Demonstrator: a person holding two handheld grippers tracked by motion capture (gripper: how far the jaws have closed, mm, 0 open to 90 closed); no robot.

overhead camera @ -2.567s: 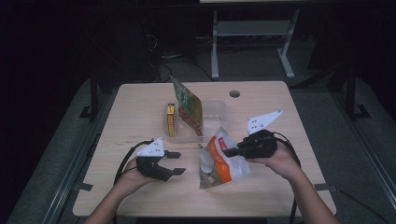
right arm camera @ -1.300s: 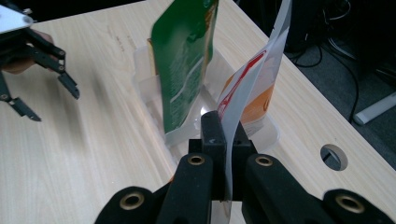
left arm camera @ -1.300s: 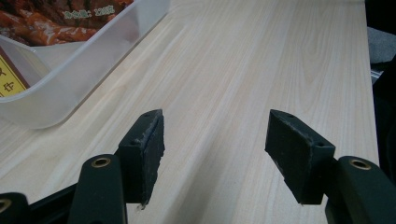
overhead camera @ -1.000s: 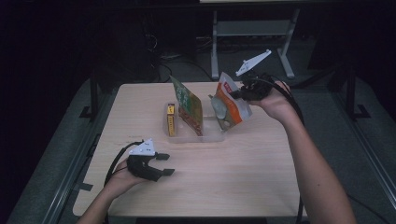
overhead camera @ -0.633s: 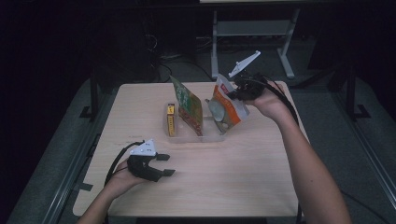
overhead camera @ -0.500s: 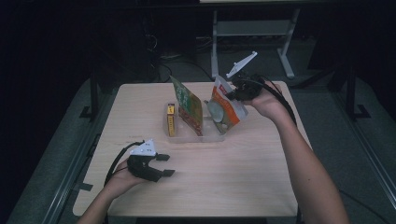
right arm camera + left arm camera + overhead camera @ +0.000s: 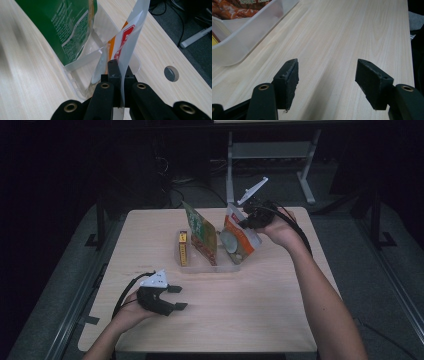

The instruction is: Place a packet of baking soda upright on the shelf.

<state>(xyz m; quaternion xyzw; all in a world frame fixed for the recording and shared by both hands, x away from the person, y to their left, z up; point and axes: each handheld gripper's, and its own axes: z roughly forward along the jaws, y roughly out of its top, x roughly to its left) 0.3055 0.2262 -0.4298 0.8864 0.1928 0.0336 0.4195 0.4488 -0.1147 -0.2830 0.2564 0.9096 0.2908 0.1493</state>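
**Orange pouch comes down into the bin**

Since the earlier frames, the right gripper point(image 7: 248, 218) has carried the orange pouch point(image 7: 239, 239) from the near part of the table point(image 7: 260, 320) up and over to the clear bin point(image 7: 210, 266), and in the last second it has sunk a little toward it. The left gripper point(image 7: 176, 297) has stayed at its place near the front left of the table.

The right fingers point(image 7: 113, 71) are closed flat on the top edge of the pouch point(image 7: 130, 40), and the thin film stands between them. The pouch hangs tilted, with its lower end inside the right part of the bin; whether it touches the bottom I cannot tell. Just beside it on the left, a green pouch point(image 7: 201, 231) leans in the bin, and a yellow box point(image 7: 183, 249) stands at the left end of the bin. In the right gripper view the green pouch point(image 7: 62, 30) is close to the orange one, and a round hole point(image 7: 171, 73) in the table shows further off.

The left fingers point(image 7: 288, 80) stand wide apart over bare wood, with nothing between them. A corner of the bin point(image 7: 244, 42) shows at the upper left of the left gripper view.
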